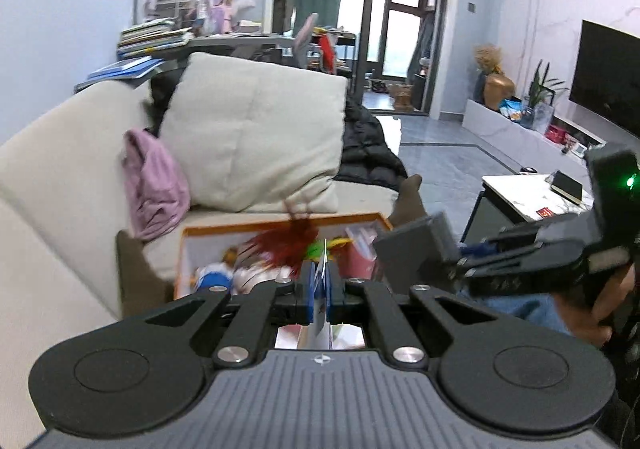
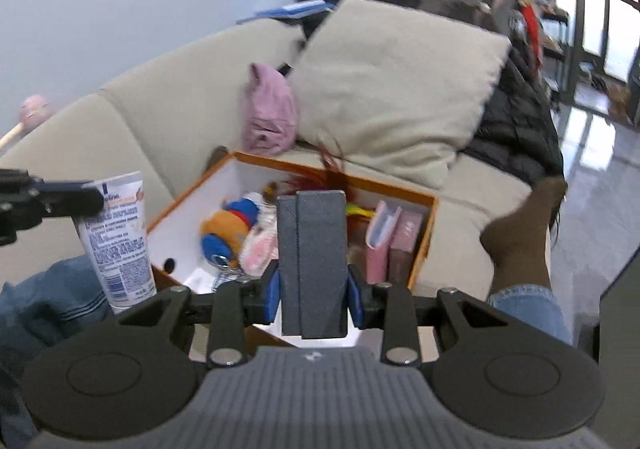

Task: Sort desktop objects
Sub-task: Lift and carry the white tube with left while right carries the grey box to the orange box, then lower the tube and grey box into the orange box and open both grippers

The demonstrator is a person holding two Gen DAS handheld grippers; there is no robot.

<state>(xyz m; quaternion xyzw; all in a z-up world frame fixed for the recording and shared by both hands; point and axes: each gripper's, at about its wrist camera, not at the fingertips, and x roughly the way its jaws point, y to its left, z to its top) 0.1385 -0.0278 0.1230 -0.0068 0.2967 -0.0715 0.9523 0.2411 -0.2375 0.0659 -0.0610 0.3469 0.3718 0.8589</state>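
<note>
The left gripper [image 1: 319, 281], tilted downward, pinches a tube [image 2: 116, 237] whose label only the right view shows, while the right gripper [image 2: 314, 299] clamps a grey block [image 2: 314, 261] over the box [image 2: 424, 245].

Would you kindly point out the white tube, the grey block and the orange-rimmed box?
white tube [image 2: 118, 245], right wrist view, on its printed body.
grey block [image 2: 314, 261], right wrist view, on its front face.
orange-rimmed box [image 2: 180, 205], right wrist view, on its white left wall.

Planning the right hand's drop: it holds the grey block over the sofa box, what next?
Probably ease the right gripper forward and down over the orange box: the grey block is clamped upright above the near edge, with bare white floor showing at the near-left.
</note>
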